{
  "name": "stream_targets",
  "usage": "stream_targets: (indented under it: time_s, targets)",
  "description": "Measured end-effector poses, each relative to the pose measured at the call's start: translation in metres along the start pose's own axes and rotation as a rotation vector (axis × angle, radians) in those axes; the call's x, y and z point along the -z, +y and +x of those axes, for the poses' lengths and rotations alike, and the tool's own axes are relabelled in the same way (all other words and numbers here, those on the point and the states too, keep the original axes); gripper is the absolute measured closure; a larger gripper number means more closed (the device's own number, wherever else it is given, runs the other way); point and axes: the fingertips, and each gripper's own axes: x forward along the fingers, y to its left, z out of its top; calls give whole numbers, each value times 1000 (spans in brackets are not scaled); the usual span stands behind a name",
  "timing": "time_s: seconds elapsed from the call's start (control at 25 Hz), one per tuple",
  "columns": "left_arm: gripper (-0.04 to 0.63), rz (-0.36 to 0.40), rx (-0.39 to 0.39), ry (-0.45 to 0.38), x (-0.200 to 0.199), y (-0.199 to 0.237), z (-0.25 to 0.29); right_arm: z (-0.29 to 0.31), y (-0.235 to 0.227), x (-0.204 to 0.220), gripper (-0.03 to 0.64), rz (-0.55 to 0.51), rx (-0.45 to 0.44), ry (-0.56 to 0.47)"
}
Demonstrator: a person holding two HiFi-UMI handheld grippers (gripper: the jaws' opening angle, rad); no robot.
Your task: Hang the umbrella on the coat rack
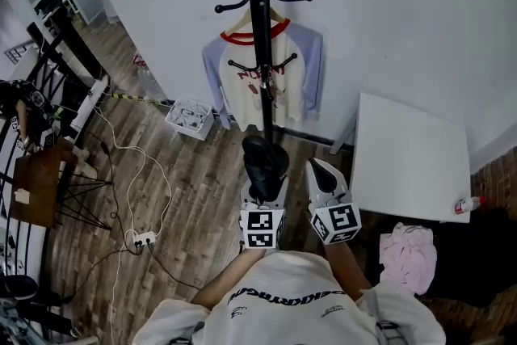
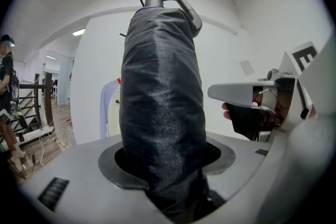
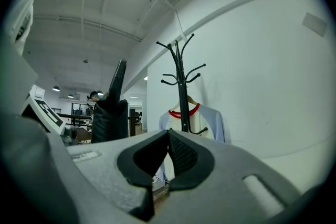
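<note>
The black coat rack (image 1: 259, 36) stands against the white wall, with a white and blue T-shirt (image 1: 279, 77) on a hanger on it. My left gripper (image 1: 265, 178) is shut on a folded black umbrella (image 1: 265, 161) in its sleeve, just short of the rack's pole. In the left gripper view the umbrella (image 2: 160, 97) stands upright between the jaws of the left gripper (image 2: 163, 161), its curved handle (image 2: 176, 0) on top. My right gripper (image 1: 316, 166) is beside it on the right, shut and empty. The right gripper view shows the right gripper (image 3: 168, 136), the rack (image 3: 181, 86) and the umbrella (image 3: 110, 118).
A white table (image 1: 412, 166) stands at the right with a bottle (image 1: 468, 204) on its edge. A pink cloth (image 1: 410, 254) lies below it. A white crate (image 1: 191, 117) sits left of the rack's foot. Cables and a power strip (image 1: 144, 238) cross the wooden floor at the left.
</note>
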Motion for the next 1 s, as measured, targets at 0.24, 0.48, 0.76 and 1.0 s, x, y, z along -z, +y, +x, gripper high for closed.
stream_targets:
  time_s: [0.24,0.48,0.76,1.0]
  targets:
    - [344,3,3,29,7,10,24,19,-11,2,619,-8,4,16]
    - [344,-17,-31,41,9,5,52,30,-31,4,619,-20,-42,23]
    - [344,-18,-124,56,10,3,98,53,-72,3,620,-17,-112,31]
    - [344,-21,-184,92,13,13,133,65,-91,12,620,-8,-151,66]
